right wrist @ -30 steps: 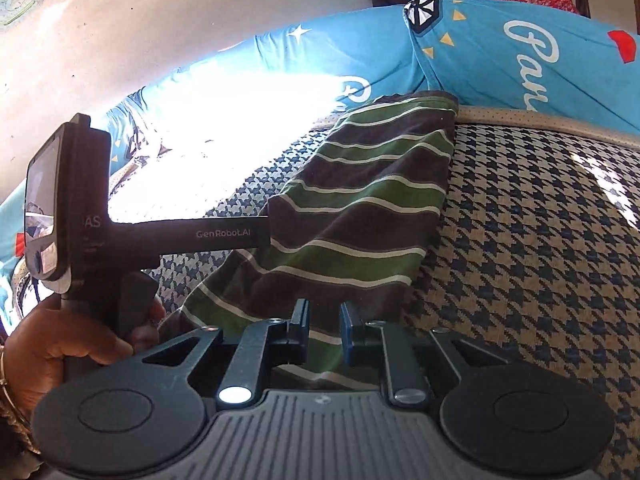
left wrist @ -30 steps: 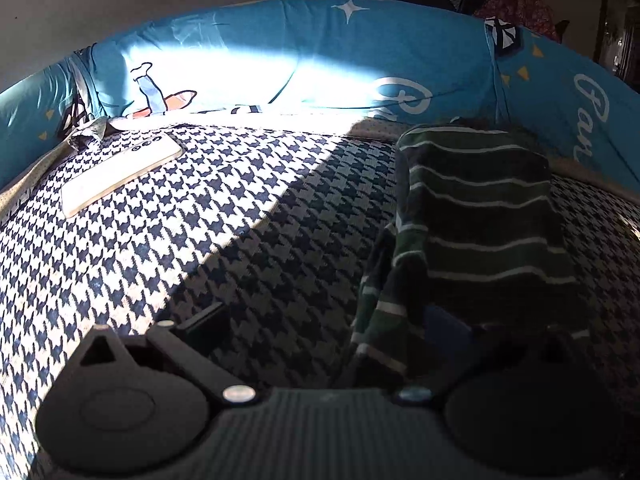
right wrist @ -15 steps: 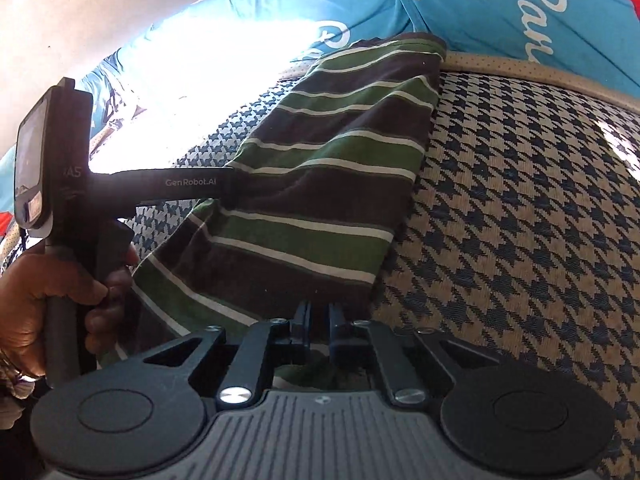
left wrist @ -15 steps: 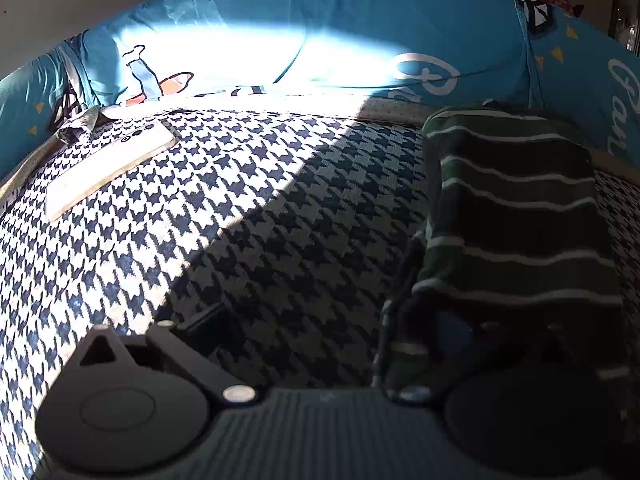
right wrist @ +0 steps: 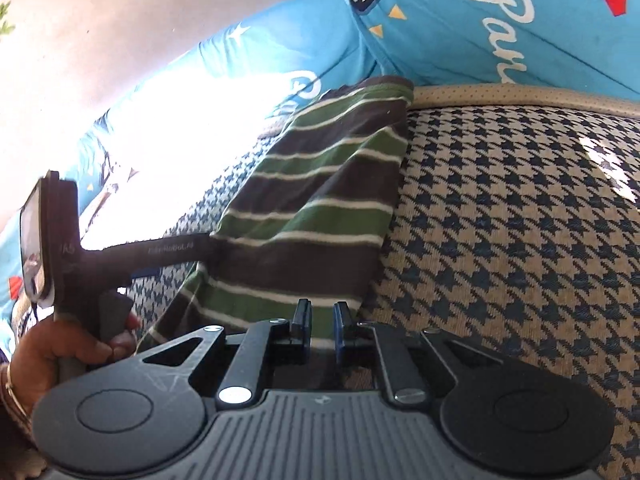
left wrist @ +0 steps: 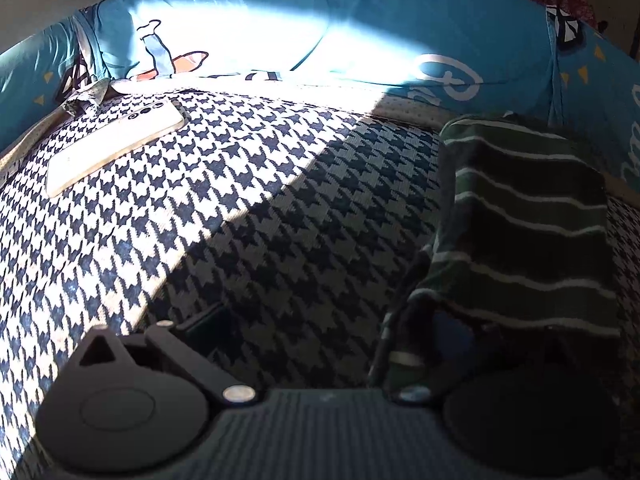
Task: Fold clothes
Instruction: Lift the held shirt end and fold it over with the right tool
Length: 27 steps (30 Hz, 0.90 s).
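1. In the right wrist view, the right gripper (right wrist: 322,320) sat at 6 o'clock. Its fingers (right wrist: 302,320) were just opening, with a narrow gap between the pads. The near edge of the striped shirt (right wrist: 312,216) showed in that gap, released rather than pinched.
2. At 8 o'clock in the same view, a person's left hand (right wrist: 60,352) gripped the handle of the left gripper (left wrist: 324,324). One of its arms reached in to the shirt's left edge.
3. In the left wrist view, the left gripper's fingers (left wrist: 204,320) stood spread wide, unclenched. The one at 7 o'clock lay bare over the bed; the other, at 5 o'clock, was under a draped fold of the shirt (a blue pad just showed in the shadow).
4. The shirt, green and brown with thin white stripes, lay folded into a long band on the houndstooth bed cover (right wrist: 520,240). It ran from 6 o'clock up to 12 o'clock in the right wrist view.
5. A pale phone (left wrist: 116,144) lay face down on the cover at 10 o'clock in the left wrist view, well apart from the shirt.
6. Farthest off, blue printed bedding (left wrist: 320,40) curved along the bed's far edge, and the shirt's far end touched it.
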### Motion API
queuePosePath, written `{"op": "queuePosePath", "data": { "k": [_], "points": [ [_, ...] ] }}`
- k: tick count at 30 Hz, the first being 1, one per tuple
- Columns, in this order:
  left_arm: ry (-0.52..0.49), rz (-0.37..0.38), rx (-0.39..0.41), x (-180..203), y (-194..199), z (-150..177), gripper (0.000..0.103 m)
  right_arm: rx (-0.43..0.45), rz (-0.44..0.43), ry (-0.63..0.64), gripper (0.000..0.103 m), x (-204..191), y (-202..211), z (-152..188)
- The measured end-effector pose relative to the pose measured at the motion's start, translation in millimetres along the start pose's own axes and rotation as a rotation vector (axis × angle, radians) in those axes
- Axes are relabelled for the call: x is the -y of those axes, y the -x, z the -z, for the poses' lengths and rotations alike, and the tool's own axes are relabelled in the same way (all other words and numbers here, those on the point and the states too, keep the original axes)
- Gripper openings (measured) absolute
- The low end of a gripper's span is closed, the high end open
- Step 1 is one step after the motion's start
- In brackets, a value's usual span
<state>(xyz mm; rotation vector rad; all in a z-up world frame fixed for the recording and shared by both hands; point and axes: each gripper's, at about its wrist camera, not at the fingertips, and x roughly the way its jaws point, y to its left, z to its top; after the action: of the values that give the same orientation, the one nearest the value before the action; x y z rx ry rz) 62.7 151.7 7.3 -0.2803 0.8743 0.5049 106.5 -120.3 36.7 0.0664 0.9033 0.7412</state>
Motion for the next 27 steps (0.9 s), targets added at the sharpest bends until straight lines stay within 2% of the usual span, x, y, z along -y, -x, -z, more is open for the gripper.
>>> {"op": "queuePosePath", "data": {
  "k": [13, 19, 24, 27],
  "points": [
    [0.035, -0.005, -0.050, 2.3, -3.8, -8.0, 0.103, 0.105, 0.022, -0.082, 0.014, 20.2, -30.3, -42.3],
    [0.043, -0.011, -0.074, 3.4, -4.7, -8.8, 0.103, 0.161, 0.042, -0.106, 0.020, 29.1, -47.2, -61.3],
    [0.046, -0.014, -0.082, 4.3, -4.4, -9.5, 0.103, 0.196, 0.045, -0.137, 0.034, 43.2, -59.5, -76.9],
    [0.043, -0.016, -0.080, 4.8, -4.3, -9.3, 0.103, 0.212, 0.036, -0.147, 0.035, 50.4, -66.3, -85.9]
  ]
}}
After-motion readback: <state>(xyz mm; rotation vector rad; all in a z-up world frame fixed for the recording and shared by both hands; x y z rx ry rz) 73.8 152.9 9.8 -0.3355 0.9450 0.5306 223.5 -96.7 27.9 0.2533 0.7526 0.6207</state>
